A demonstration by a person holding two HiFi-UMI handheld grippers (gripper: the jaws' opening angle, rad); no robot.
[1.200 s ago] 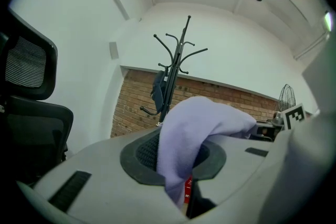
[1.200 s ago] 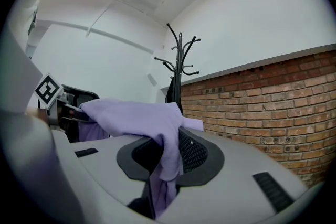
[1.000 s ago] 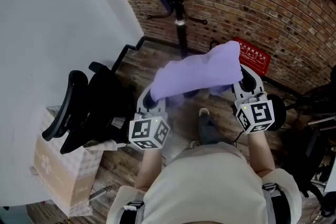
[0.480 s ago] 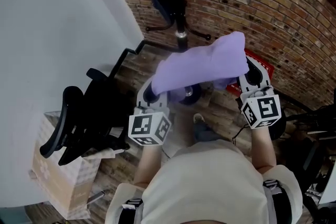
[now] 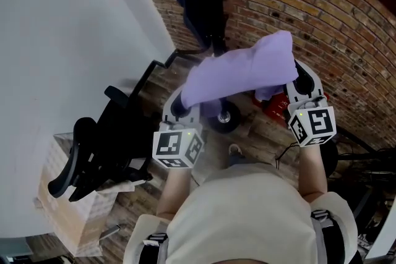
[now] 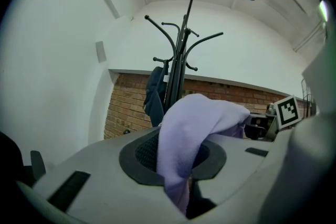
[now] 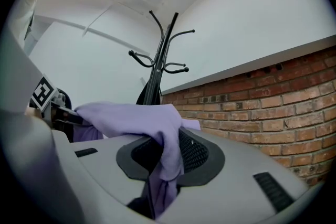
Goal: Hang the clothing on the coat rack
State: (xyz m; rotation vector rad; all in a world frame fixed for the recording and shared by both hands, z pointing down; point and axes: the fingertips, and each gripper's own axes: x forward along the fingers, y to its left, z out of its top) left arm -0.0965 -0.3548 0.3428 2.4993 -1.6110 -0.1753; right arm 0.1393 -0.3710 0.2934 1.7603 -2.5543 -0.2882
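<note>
A lilac garment [image 5: 238, 74] is stretched between my two grippers, chest high in the head view. My left gripper [image 5: 179, 109] is shut on its left end, and the cloth [image 6: 184, 139] hangs down between the jaws of that gripper [image 6: 181, 165]. My right gripper [image 5: 301, 80] pinches the other end; its jaws are opening slightly with the cloth [image 7: 142, 115] still caught between them [image 7: 163, 170]. The black coat rack [image 5: 207, 3] stands just ahead by the brick wall. Its curved hooks [image 6: 178, 60] rise above the garment, and a dark garment [image 6: 153, 97] hangs on it.
A black office chair [image 5: 93, 145] and a cardboard box [image 5: 65, 207] are at my left beside a white surface [image 5: 62, 40]. A red crate [image 5: 275, 102] lies on the wooden floor by the brick wall [image 5: 322, 15]. Cables and dark gear sit at the right.
I have stepped closer to the coat rack, and both grippers have lifted the lilac garment up and forward. The chair and box have slid back in view.
</note>
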